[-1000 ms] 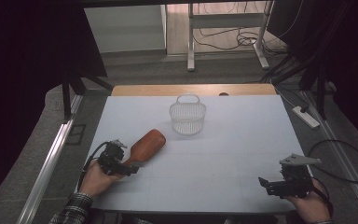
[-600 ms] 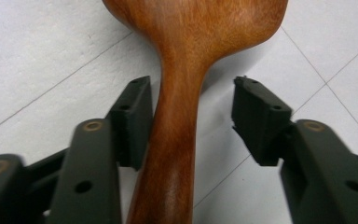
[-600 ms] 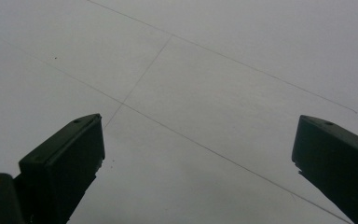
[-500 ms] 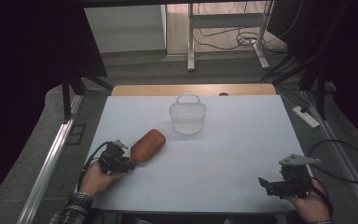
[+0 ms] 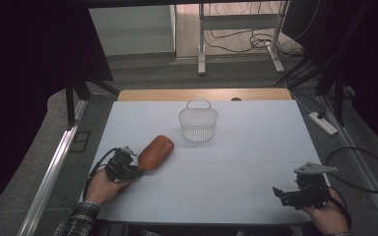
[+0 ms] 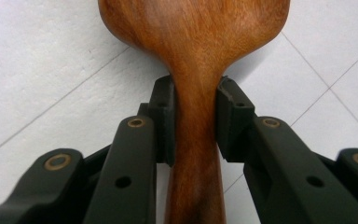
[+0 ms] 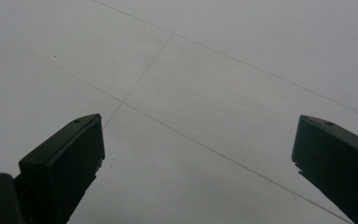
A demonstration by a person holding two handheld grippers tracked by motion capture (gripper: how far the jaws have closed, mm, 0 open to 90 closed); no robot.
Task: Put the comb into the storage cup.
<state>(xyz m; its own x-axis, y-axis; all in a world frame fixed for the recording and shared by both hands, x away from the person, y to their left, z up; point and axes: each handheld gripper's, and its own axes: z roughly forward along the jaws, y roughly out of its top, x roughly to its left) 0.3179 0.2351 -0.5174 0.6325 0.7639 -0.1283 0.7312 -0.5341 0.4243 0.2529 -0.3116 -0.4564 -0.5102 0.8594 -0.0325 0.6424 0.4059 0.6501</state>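
Your left gripper (image 6: 193, 116), jaws just closed onto the neck of the wooden spoon (image 5: 155, 151) at lower left, should lift level toward the basket (image 5: 198, 124); right gripper (image 5: 295, 195) idles wide open.

Wooden spoon (image 5: 155, 151) on table (image 5: 236, 162), left of and nearer than basket (image 5: 198, 123)

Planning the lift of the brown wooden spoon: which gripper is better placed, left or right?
Left. The left gripper has just closed its jaws on the neck of the brown wooden spoon. The right gripper is open over bare white table, far away.
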